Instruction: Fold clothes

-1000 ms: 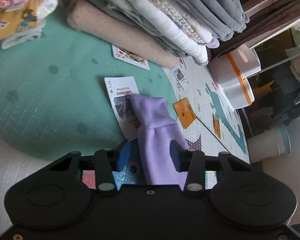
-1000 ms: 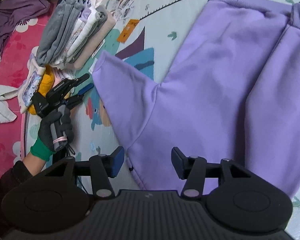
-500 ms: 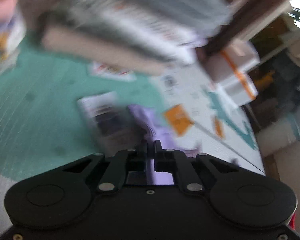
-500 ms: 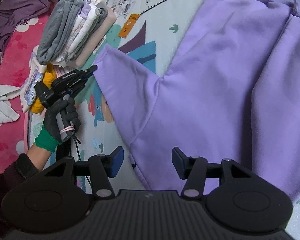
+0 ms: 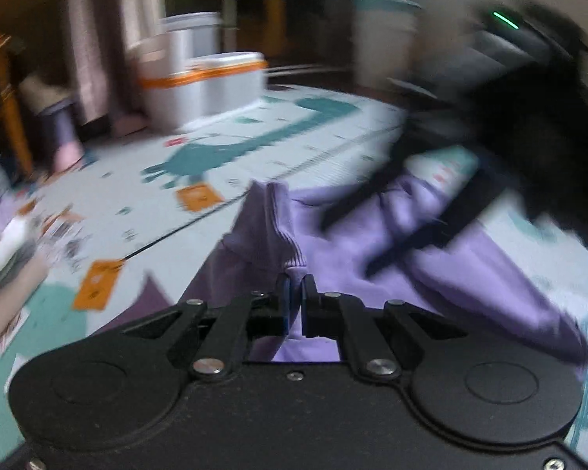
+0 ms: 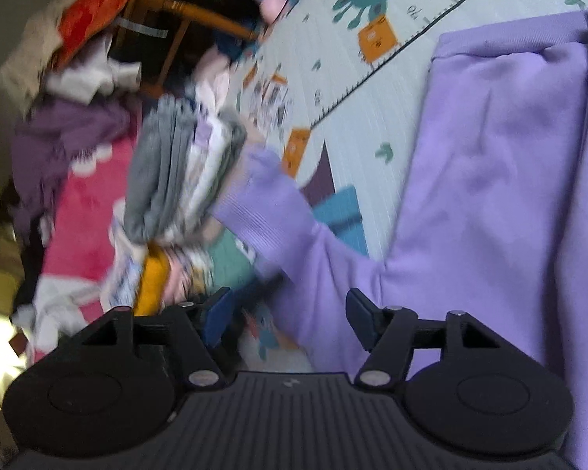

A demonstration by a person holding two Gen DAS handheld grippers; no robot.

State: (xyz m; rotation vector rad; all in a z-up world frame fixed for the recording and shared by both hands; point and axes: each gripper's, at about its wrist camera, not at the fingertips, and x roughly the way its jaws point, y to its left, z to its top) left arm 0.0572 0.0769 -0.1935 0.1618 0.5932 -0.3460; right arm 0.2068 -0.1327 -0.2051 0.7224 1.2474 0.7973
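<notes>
A lilac sweatshirt (image 6: 490, 196) lies spread on the play mat (image 6: 356, 90). My left gripper (image 5: 296, 288) is shut on the ribbed cuff (image 5: 270, 231) of its sleeve and holds it up off the mat. In the right wrist view that raised sleeve (image 6: 266, 203) arches over toward the garment's body. My right gripper (image 6: 288, 315) hovers over the sleeve's base with its jaws opening; fabric lies below the gap, and the pads do not press on it. The right gripper (image 5: 396, 211) also shows as a dark blur at the upper right of the left wrist view.
A stack of folded clothes (image 6: 184, 172) stands left of the sweatshirt, with a pink blanket (image 6: 82, 227) and loose garments beyond it. A white bin with an orange band (image 5: 211, 82) sits at the mat's far edge. Cards (image 5: 98, 286) lie scattered on the mat.
The left gripper shut on the sleeve cuff, rolled, and swung it up and across toward the sweatshirt's body. The right gripper's jaws have spread wider and its view has shifted slightly.
</notes>
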